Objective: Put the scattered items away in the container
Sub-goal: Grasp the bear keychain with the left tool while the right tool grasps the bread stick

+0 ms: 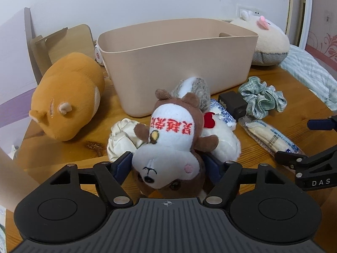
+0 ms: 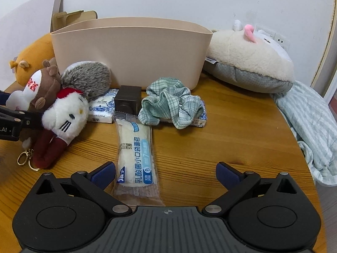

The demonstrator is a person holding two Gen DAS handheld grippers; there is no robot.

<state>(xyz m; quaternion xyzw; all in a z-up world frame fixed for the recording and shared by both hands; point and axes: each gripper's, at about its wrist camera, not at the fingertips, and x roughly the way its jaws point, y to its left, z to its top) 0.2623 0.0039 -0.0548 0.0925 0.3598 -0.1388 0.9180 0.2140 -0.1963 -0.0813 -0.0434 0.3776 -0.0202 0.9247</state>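
Beige plastic, the container [image 1: 179, 63] stands open-topped at the back of the wooden table [image 2: 231, 137]. In front of it the brown squirrel plush [image 1: 170, 147] lies lengthwise, head toward the camera, tail toward the bin. The left gripper [image 1: 168, 164] pinches its head; lift clear of the rim before releasing. The right gripper [image 2: 166, 172] hangs spread beside the bread packet [image 2: 134, 154].

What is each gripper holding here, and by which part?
The left gripper grips the brown-and-white hamster plush by its head; the right gripper is open, holding nothing.
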